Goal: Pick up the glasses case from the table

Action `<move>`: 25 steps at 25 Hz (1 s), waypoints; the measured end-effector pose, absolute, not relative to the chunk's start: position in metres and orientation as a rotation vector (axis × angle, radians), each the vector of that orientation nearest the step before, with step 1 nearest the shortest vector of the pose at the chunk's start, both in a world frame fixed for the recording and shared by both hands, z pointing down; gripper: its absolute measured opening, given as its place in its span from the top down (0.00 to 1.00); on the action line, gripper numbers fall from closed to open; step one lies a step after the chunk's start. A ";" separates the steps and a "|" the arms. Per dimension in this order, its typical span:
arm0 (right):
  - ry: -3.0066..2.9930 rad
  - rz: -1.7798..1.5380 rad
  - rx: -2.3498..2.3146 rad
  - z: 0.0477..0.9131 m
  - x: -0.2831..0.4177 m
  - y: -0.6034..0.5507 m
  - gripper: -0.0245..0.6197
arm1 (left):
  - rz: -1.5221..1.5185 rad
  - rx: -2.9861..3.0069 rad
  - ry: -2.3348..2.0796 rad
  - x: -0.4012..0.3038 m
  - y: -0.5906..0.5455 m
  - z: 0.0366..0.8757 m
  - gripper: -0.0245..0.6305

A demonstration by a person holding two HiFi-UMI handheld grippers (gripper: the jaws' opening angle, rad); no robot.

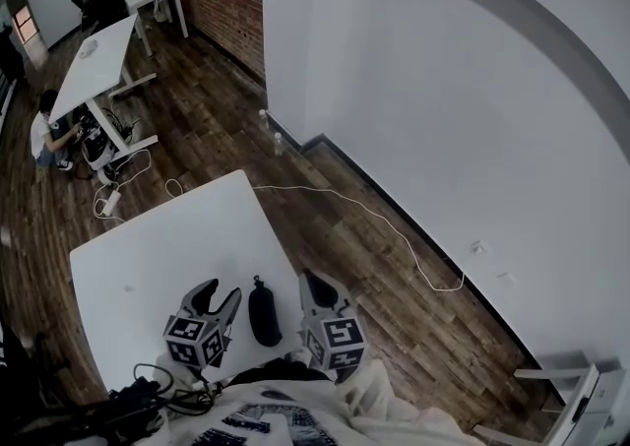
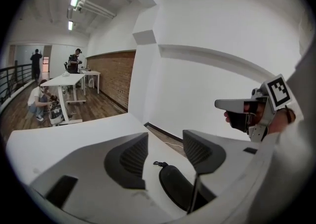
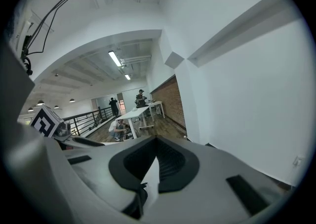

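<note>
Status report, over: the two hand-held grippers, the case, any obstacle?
Left hand-held gripper open, empty, close to case. Right hand-held gripper shut, empty. Case lies on table, untouched. No obstacle.

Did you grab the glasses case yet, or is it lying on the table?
Not yet. Done: nothing is lifted; the glasses case lies flat on the white table, between the two grippers. In hand: the left gripper has its jaws apart close beside the case, not pressing on it. The right gripper is shut and empty. Left: close on the case and lift it.
</note>
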State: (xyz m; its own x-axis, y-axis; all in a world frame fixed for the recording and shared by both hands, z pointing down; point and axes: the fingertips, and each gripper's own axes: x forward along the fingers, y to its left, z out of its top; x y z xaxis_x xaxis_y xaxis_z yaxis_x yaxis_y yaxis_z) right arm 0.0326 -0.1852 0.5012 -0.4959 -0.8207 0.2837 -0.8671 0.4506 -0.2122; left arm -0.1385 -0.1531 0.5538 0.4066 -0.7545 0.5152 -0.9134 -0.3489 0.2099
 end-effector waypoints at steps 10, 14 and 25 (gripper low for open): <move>-2.545 0.524 1.492 0.509 0.041 -0.180 0.96 | 0.563 2.091 -1.154 -0.089 -0.137 0.606 0.16; -2.535 0.524 1.501 0.511 0.046 -0.180 0.96 | 0.659 1.901 -1.163 -0.095 -0.134 0.646 0.16; -2.519 0.582 1.546 0.520 0.068 -0.179 0.96 | 0.837 1.445 -1.274 -0.086 -0.125 0.733 0.16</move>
State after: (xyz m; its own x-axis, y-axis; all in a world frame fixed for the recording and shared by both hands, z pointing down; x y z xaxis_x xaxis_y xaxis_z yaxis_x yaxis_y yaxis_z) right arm 0.0682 -0.1792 0.5200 -0.4669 -0.8298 0.3057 -0.8797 0.4009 -0.2556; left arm -0.0860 -0.1247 0.7334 0.2071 -0.2843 0.9361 -0.9720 0.0486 0.2298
